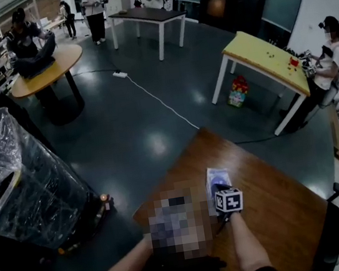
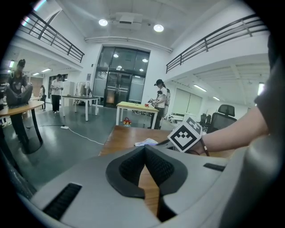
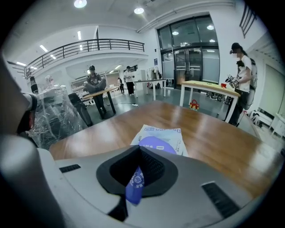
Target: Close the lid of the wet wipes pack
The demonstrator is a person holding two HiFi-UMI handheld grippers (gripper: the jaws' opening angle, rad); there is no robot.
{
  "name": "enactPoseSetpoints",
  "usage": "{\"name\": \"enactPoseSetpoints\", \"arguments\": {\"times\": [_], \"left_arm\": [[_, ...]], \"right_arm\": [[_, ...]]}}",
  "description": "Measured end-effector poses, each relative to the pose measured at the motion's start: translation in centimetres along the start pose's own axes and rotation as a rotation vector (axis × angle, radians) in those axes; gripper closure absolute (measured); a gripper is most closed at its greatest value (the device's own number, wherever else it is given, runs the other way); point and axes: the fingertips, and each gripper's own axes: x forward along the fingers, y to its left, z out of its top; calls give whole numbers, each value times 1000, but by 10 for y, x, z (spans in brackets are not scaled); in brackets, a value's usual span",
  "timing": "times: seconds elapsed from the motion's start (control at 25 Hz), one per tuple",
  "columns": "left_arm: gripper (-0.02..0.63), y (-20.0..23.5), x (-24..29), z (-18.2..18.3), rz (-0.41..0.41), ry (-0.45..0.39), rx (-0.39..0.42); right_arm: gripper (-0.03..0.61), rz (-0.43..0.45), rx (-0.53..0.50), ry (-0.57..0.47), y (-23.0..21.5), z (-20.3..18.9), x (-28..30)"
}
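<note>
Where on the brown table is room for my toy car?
Bare wood lies right of the wet wipes pack, out to the table's right edge, and beyond the pack at the far corner. Crowded: the near edge, round the left gripper and right gripper.

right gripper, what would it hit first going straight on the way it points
Likely the wet wipes pack ahead on the table. The right gripper is shut on the pack's blue lid flap, so the gap looks short, though depth is unclear.
</note>
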Motion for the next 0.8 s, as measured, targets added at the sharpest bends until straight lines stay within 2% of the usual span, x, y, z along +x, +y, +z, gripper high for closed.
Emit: {"name": "enactPoseSetpoints", "arguments": {"times": [0.36,0.6,0.8], "left_arm": [[607,1,-1,-1,-2,20,11],[607,-9,5,4,-7,17,29],[607,-20,9,12,-2,5,50]], "right_arm": [[568,1,73,-4,-1,1,-1],[568,57,107,-206,10,28,-45],[568,164,72,-364,35,56,-93]]}}
